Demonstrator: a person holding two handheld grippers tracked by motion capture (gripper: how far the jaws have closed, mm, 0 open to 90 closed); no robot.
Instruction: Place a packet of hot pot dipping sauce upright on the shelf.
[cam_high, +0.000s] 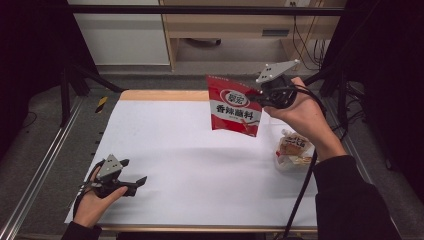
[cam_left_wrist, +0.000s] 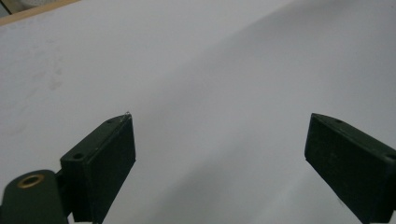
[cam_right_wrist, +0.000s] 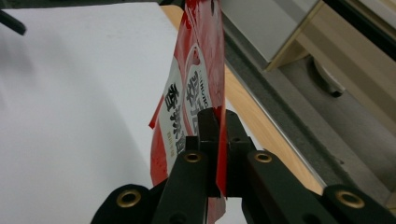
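A red and white snack pouch (cam_high: 233, 106) with black Chinese lettering hangs in the air over the table's far right part. My right gripper (cam_high: 257, 93) is shut on the pouch's right edge. In the right gripper view the pouch (cam_right_wrist: 189, 98) stands edge-on, pinched between the two black jaws of the right gripper (cam_right_wrist: 218, 135). My left gripper (cam_high: 140, 181) rests low near the table's front left corner, held in a hand. Its jaws stand wide apart over bare white surface, the left gripper (cam_left_wrist: 219, 140) holding nothing.
A clear packet of baked goods (cam_high: 294, 148) lies on the table's right side, under my right forearm. The white table (cam_high: 190, 165) has a wooden strip (cam_high: 165, 95) along its far edge. Metal rails run along both sides, a cabinet behind.
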